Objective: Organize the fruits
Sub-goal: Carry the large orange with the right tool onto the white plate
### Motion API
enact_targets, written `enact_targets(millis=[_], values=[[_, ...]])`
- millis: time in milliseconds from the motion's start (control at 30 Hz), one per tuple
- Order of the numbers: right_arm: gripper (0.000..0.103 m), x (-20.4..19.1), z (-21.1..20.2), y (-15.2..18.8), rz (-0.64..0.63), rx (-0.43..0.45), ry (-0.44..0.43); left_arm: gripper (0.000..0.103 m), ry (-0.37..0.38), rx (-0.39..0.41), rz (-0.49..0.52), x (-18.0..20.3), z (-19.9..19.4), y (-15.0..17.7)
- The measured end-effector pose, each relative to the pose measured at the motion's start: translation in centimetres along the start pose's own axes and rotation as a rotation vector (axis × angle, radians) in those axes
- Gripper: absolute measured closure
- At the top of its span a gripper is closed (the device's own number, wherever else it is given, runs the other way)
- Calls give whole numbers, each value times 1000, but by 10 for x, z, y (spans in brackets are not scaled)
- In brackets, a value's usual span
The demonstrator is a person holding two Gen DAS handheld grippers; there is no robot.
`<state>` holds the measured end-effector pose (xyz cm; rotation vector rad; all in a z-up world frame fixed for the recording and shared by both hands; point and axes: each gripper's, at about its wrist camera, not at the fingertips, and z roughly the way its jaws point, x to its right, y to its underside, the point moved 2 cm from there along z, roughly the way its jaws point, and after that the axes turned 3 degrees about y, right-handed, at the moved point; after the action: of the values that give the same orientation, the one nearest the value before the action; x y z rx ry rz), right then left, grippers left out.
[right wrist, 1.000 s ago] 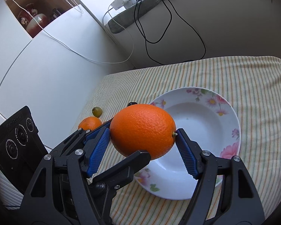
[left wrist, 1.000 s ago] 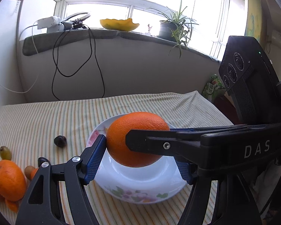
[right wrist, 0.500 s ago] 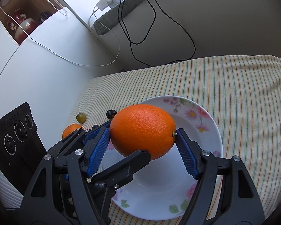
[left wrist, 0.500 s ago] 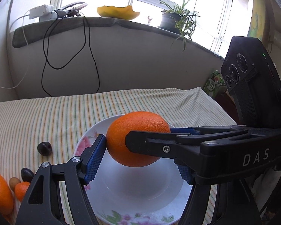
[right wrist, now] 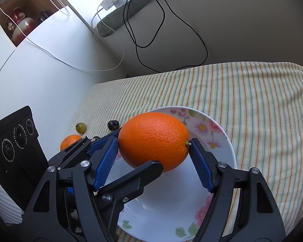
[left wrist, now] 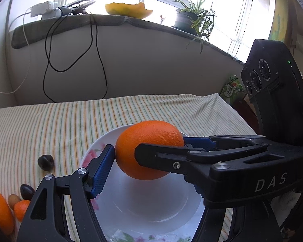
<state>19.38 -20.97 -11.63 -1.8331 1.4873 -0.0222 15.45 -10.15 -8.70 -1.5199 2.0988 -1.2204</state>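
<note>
Both tools keep their grip on 1 orange (right wrist: 154,141) above the floral plate (right wrist: 222,141): the right tool (right wrist: 154,153) pinches its ends; the left tool (left wrist: 149,159) clamps it crosswise. Compared with 0.5 s ago the plate sits slightly nearer in the left view; the loose fruit (left wrist: 2,205) lies left on the striped tabletop (right wrist: 262,100).

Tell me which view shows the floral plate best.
The right wrist view: most of the plate's flowered rim and white basin show around the orange. The left wrist view shows only parts of it behind gripper fingers.

The orange (right wrist: 154,141) now hangs lower, closer over the plate (right wrist: 222,139), farther from the loose fruit (left wrist: 45,162)
</note>
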Motion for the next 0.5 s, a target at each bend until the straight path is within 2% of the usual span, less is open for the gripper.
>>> enact_targets(millis=[133, 200, 500], values=[[28, -11, -1, -5, -37, 15, -5, 35, -45, 21, 76, 14, -4, -6], [28, -12, -5, -9, -41, 35, 25, 35, -46, 22, 69, 12, -5, -8], [27, -11, -20, -12, -43, 63, 51, 35, -70, 38, 51, 6, -17, -8]])
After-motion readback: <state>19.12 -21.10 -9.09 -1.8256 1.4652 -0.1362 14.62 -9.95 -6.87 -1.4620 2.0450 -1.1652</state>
